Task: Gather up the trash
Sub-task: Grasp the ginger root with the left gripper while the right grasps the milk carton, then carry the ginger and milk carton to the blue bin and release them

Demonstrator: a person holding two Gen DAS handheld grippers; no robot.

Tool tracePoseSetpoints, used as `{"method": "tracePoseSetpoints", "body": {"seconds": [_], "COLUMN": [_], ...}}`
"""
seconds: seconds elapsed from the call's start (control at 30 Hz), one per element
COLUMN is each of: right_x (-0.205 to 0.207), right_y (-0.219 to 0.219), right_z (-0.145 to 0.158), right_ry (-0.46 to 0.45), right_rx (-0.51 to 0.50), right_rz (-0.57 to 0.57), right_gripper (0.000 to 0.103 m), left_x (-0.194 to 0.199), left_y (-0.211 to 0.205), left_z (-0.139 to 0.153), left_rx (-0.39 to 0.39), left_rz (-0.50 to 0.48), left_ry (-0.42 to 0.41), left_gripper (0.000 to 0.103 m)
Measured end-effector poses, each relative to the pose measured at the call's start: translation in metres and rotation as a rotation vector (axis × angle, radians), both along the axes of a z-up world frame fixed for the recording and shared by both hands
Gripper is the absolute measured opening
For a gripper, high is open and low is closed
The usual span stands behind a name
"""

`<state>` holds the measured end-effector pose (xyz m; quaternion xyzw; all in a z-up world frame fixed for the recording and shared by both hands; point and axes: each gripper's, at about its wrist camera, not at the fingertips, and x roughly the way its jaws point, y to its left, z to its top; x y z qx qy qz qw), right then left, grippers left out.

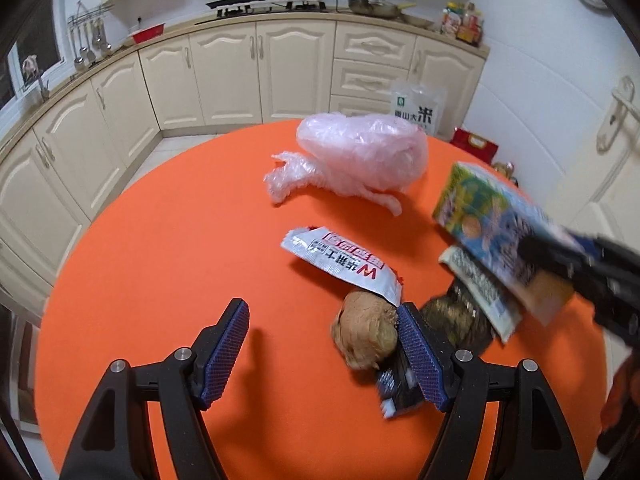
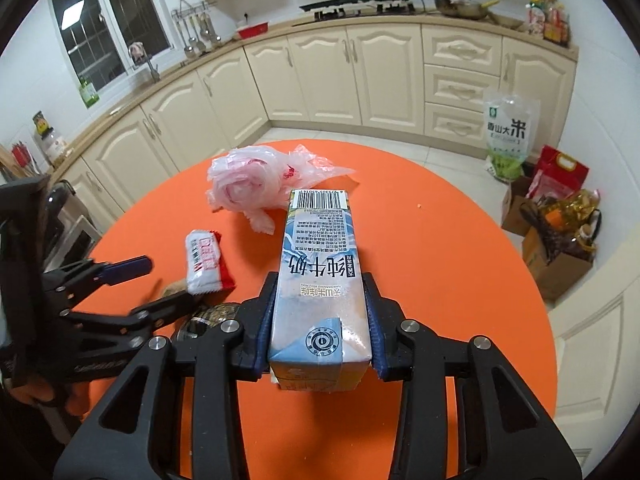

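Observation:
My right gripper (image 2: 320, 292) is shut on a blue and white milk carton (image 2: 318, 272) and holds it above the orange table (image 2: 460, 264). The carton also shows at the right of the left wrist view (image 1: 492, 236). My left gripper (image 1: 324, 328) is open, low over the table. A tan crumpled lump (image 1: 366, 334) lies just inside its right finger (image 1: 420, 356). A white and red snack wrapper (image 1: 344, 264) lies just beyond. A pink plastic bag (image 1: 360, 158) lies farther back, also in the right wrist view (image 2: 256, 184).
Dark and silver wrappers (image 1: 460, 320) lie to the right of my left gripper's right finger. Cream kitchen cabinets (image 1: 240, 76) curve round behind the table. A rice bag (image 2: 506, 136) and boxes (image 2: 556, 236) stand on the floor at the right.

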<state>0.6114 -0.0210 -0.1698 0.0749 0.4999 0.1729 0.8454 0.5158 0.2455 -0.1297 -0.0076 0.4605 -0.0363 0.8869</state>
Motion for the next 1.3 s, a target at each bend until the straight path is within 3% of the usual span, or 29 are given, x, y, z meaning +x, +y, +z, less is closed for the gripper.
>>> {"method": "tracePoseSetpoints", "body": {"seconds": [0.13,0.2,0.23,0.33,0.43,0.77,1.03,1.3], "right_x": [-0.006,-0.011,-0.012,-0.019,-0.031,-0.082,-0.142,-0.229], "right_y": [0.0,0.0,0.001,-0.002,0.002,0.0,-0.031,-0.128], "right_z": [-0.003,-0.002,-0.001,0.003,0.01,0.042,0.07,0.091], "right_ry": [0.01,0.011,0.009,0.007,-0.002,-0.025,-0.068,-0.098], "right_rx": [0.01,0.024,0.025,0.04,0.049,0.108,0.091,0.002], "right_rz": [0.01,0.015,0.014,0.017,0.018,0.038,-0.027,-0.214], "right_gripper": [0.036,0.036,0.036,0.036,0.036,0.036,0.036,0.036], "left_x": [0.006,0.007,0.006,0.006,-0.005,-0.083,-0.138,-0.186], "left_y": [-0.009,-0.013,-0.012,-0.011,-0.004,-0.007,-0.074,-0.182], "left_z": [-0.01,-0.013,-0.012,-0.01,-0.005,0.024,0.04,0.034], "left_rx": [0.026,-0.001,-0.017,0.036,-0.008,-0.049,-0.043,-0.058], "left_rz": [-0.025,-0.044,-0.053,-0.039,-0.033,-0.063,-0.173,-0.364], "left_ry": [-0.006,-0.002,0.003,-0.004,-0.006,-0.051,-0.069,-0.057], "left_gripper": [0.049,0.029,0.023,0.022,0.022,0.022,0.022,0.023]}}
